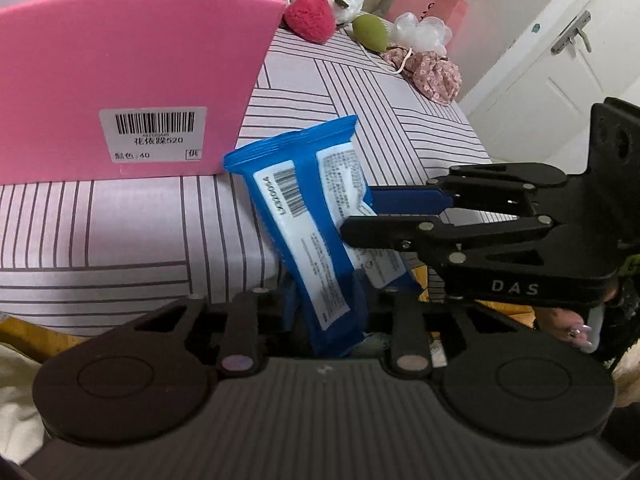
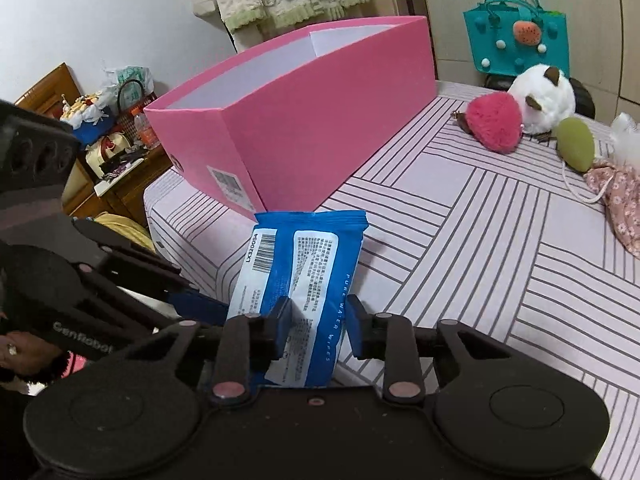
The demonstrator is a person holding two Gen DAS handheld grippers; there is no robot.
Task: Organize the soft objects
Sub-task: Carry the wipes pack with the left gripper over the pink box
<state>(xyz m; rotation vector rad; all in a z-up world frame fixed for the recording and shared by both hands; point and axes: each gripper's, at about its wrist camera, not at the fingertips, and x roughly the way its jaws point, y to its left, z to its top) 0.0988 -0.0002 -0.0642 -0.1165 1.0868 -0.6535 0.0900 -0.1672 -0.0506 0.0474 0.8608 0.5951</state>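
While the wipes pack is clamped between both the right gripper and left gripper, its limp, slippery film is best gripped mid-body.

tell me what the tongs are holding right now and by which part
Both tongs grip the blue wipes pack. The right tongs pinch its near end from both sides; the left tongs also clamp its near end, from the other side.
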